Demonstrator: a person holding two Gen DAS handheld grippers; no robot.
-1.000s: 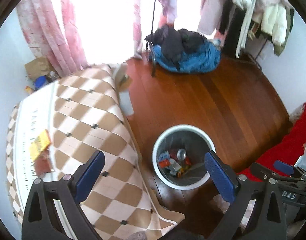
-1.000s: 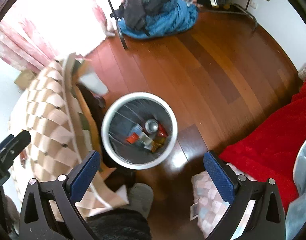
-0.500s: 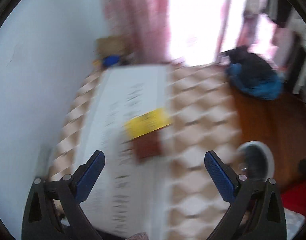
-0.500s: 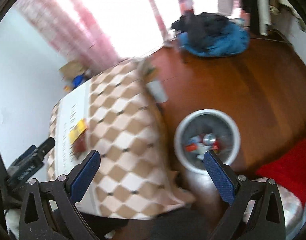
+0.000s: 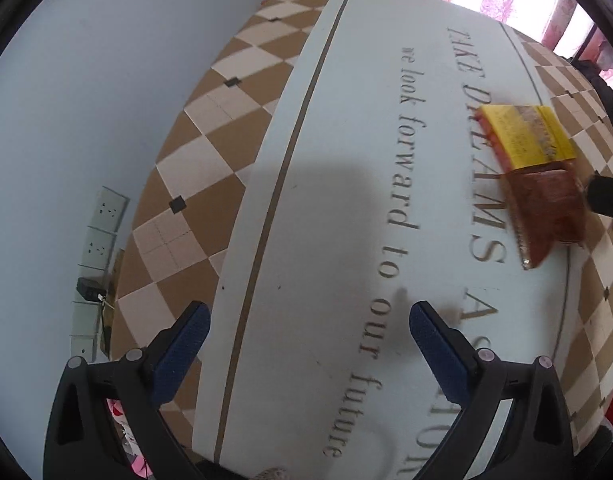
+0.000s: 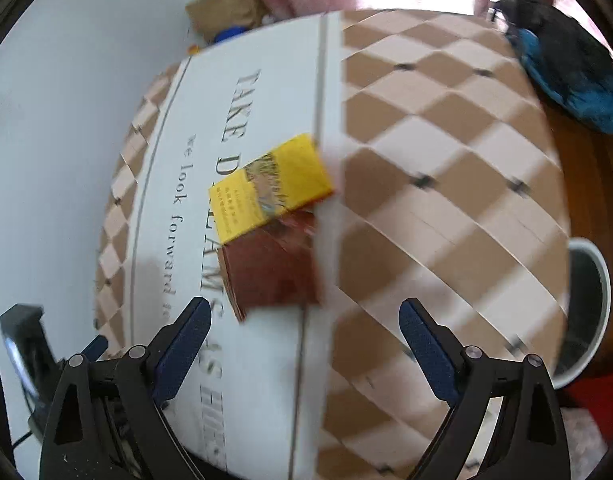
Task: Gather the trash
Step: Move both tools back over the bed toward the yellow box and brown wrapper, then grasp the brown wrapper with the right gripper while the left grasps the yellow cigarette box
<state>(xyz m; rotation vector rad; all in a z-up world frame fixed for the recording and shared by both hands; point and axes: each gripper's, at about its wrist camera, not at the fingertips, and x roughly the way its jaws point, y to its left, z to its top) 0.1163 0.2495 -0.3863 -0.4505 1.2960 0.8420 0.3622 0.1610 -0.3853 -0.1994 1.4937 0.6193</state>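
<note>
The table [image 6: 446, 152], covered by a brown-and-cream checked cloth with a white printed centre panel, stands against a pale wall, and the trash on it is a yellow packet [image 6: 274, 184] overlapping a reddish-brown wrapper [image 6: 274, 272]. The right tool [image 6: 304, 340] hangs just short of the wrapper, the left tool [image 5: 308, 346] over bare panel well apart; both stand wide open and empty. Risk: a flat wrapper may slide on the cloth or leave the packet behind; the white-rimmed bin [image 6: 598, 280] sits beyond the table edge, contents not discernible.
</note>
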